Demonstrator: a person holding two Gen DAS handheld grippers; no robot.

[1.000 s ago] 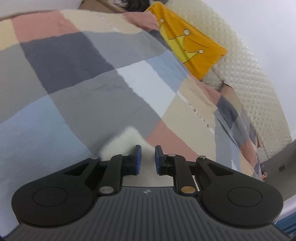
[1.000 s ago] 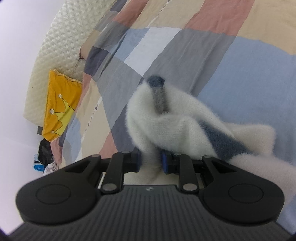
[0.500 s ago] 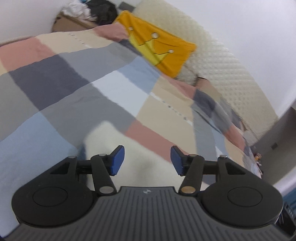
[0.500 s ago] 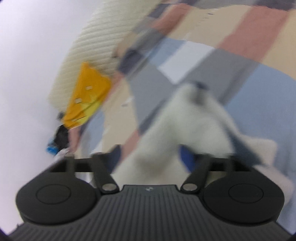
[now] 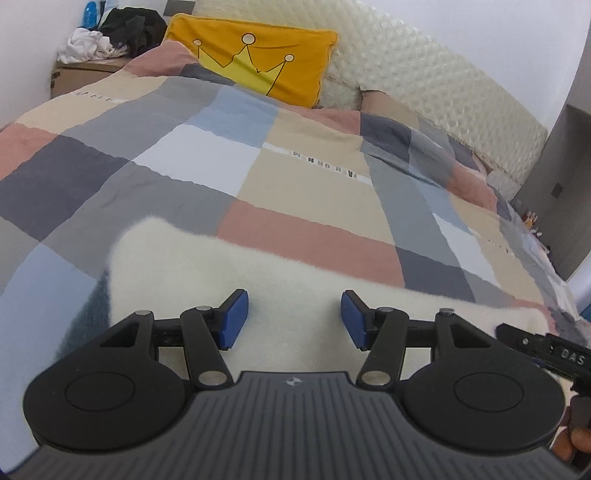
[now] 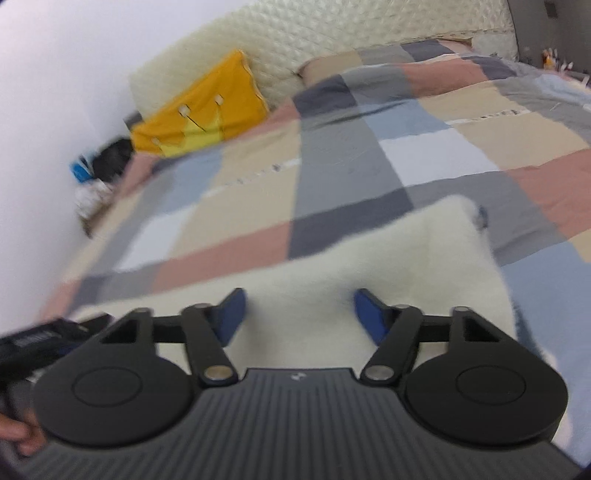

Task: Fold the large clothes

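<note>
1. Left gripper (image 5: pixel 293 314): blue pads apart, nothing pinched between them. Jaws have just been opening. It hangs over the fluffy cream-white knit garment (image 5: pixel 295 280) without the pads pressing on it.
2. Right gripper (image 6: pixel 299 314): pads also apart, no fabric clamped. Jaws opened wide, then came in a little in the last half second. Right view is motion-blurred.
3. The garment lies flat on the patchwork checked duvet (image 5: pixel 303 177) (grey, blue, beige, pink, white squares), at the near edge of the bed, spread side to side under both grippers. In the left view its left end has a dark blue-grey band (image 5: pixel 92 306) showing at the edge; in the right view the garment (image 6: pixel 406 266) ends at a rounded corner on the right with a small dark spot of trim beside it.
4. Each gripper shows at the edge of the other's view: right one at the lower right of the left view, left one at the lower left of the right view, with fingers of a hand (image 6: pixel 18 435) on it.
5. At the far end of the bed: yellow cushion with a crown drawing (image 5: pixel 258 62) leaning on the cream quilted headboard (image 5: pixel 424 88).
6. Beyond the far left corner of the bed: brown bedside cabinet (image 5: pixel 85 72) with a heap of dark and white clothes (image 5: pixel 114 33) on top.
</note>
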